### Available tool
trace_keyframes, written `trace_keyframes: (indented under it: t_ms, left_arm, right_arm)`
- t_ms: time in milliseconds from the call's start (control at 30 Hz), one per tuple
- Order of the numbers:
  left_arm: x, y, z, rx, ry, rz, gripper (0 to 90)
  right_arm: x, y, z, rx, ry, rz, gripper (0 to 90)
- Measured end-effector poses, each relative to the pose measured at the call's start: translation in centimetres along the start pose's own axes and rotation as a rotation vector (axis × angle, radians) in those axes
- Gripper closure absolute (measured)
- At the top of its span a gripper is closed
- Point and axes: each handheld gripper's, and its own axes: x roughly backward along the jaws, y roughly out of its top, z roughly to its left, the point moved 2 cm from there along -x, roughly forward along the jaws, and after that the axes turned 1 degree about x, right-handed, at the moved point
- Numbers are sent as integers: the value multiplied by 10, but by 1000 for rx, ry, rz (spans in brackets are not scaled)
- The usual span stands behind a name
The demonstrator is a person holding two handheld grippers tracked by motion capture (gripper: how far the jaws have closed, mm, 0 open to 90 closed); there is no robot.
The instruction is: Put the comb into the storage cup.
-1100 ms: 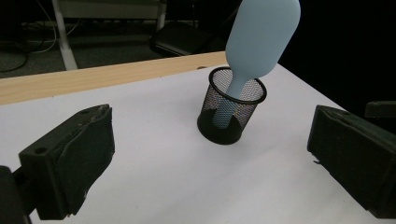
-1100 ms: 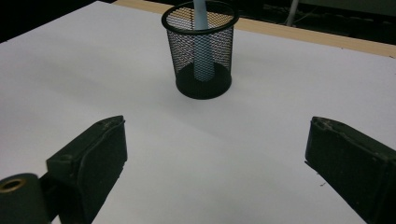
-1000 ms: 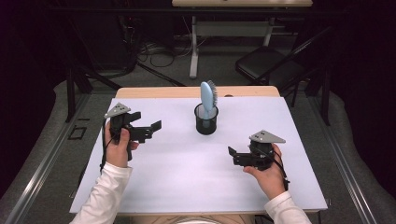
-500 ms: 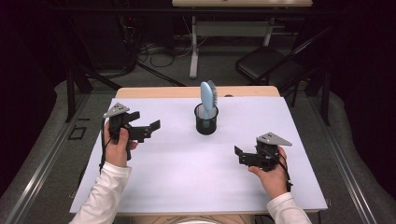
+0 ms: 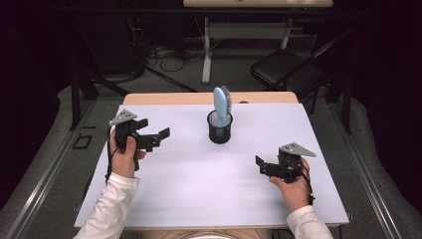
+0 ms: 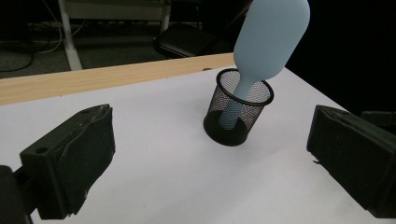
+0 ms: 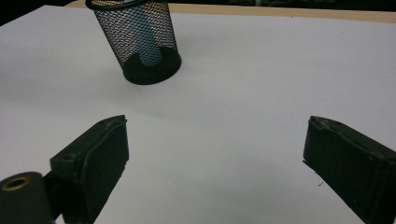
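Low over table point(image 5: 199, 194), right hand point(image 5: 293, 186), fingers point(image 7: 93, 158) apart

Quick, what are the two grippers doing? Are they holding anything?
Left gripper: open, holding nothing.
Right gripper: open, holding nothing.

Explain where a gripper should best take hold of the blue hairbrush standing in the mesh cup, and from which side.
Probably grip the hairbrush by its wide head, coming from above. Its handle sits down inside the mesh cup, so the head alone stands free above the rim, leaning slightly.
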Motion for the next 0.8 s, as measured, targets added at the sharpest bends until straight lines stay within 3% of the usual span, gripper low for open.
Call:
trace_keyframes:
  t_ms: [800]
  left_arm:
    - [2,1,2,2,2,-8,13]
  right_arm:
    - [-4,-5,-5,-8,-13,5,66]
